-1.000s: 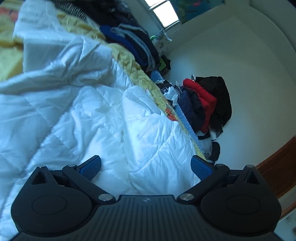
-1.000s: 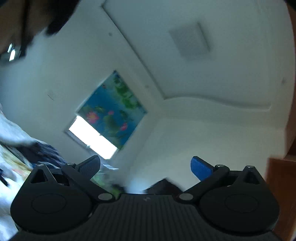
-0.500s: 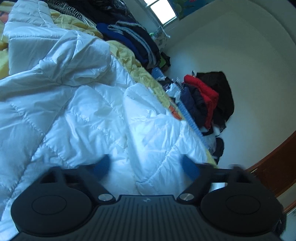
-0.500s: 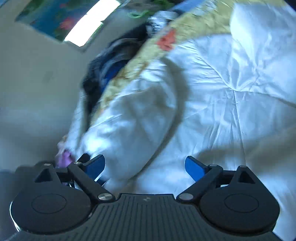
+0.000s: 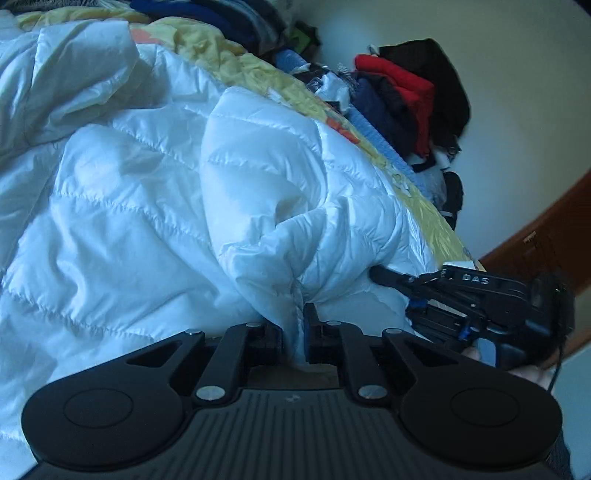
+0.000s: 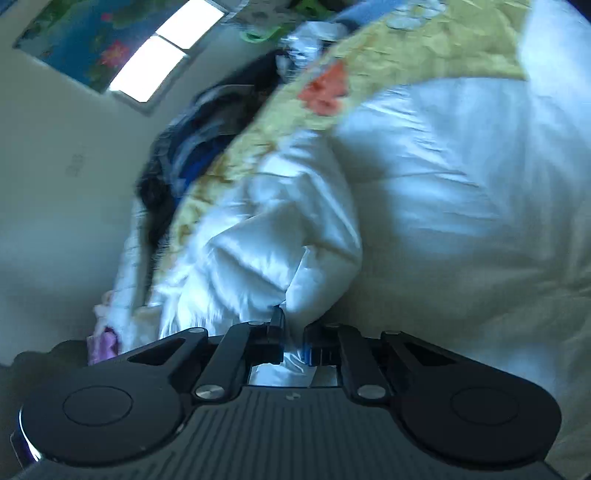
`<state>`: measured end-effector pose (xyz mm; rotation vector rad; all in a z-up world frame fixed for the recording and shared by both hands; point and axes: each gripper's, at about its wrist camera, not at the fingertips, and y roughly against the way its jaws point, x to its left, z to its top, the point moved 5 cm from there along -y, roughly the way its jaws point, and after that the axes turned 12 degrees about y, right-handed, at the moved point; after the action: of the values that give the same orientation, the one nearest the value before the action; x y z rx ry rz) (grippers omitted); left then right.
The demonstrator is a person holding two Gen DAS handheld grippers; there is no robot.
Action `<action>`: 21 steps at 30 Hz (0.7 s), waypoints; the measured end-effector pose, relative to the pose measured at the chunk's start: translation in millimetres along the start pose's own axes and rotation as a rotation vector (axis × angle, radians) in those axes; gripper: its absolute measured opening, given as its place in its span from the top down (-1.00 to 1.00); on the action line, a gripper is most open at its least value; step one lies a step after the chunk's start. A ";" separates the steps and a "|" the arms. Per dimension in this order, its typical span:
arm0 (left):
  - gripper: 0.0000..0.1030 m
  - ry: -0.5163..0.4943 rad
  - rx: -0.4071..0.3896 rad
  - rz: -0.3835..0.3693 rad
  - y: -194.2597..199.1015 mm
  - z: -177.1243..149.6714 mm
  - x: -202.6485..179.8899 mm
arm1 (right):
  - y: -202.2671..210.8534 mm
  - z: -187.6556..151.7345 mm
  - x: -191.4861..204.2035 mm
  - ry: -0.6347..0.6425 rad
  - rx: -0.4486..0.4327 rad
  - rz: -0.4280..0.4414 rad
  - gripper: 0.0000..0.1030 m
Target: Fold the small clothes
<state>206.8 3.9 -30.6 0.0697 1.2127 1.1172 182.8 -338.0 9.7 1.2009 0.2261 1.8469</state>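
Bedroom, pale walls, bed under a yellow floral bedsheet (image 5: 240, 66); on it, spread across most of the surface, a white quilted puffer jacket (image 5: 147, 192), glossy and rumpled; left gripper (image 5: 293, 328), jaws closing narrow on a pinched fold of the jacket's near edge; right gripper (image 6: 293, 332), jaws drawn tight on another white fold at the jacket's edge; beyond, a heap of red, navy and black clothes (image 5: 406, 99) against the wall; bright window (image 6: 162, 55) under a blue floral blind (image 6: 74, 33).

Both wrist cameras look closely down across the same white quilted jacket (image 5: 155, 192) from opposite ends.
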 end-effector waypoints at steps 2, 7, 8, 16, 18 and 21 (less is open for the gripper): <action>0.73 -0.009 -0.013 -0.006 6.8 -0.2 1.2 | -6.3 -0.5 -1.8 0.021 -0.004 -0.004 0.72; -0.06 -0.038 -0.133 0.056 51.9 4.1 0.4 | -1.7 9.3 5.3 0.016 -0.061 -0.038 0.20; -0.35 -0.064 -0.201 0.084 65.8 5.4 -2.8 | 5.8 12.2 7.4 0.029 -0.116 -0.059 0.15; -0.42 -0.255 -0.384 0.092 51.5 15.2 -49.6 | 9.6 30.5 64.4 0.126 -0.199 0.103 -0.46; -0.42 -0.312 -0.305 0.133 19.0 9.3 -55.4 | -20.8 28.0 70.9 0.106 -0.113 0.154 -0.65; -0.42 -0.362 -0.189 0.279 -21.3 -3.1 -46.3 | -50.4 19.2 54.7 0.107 -0.058 0.029 -0.54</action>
<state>221.6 -41.2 -11.7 0.2916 0.7849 1.3893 220.3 -272.9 26.0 1.0722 0.2136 1.9322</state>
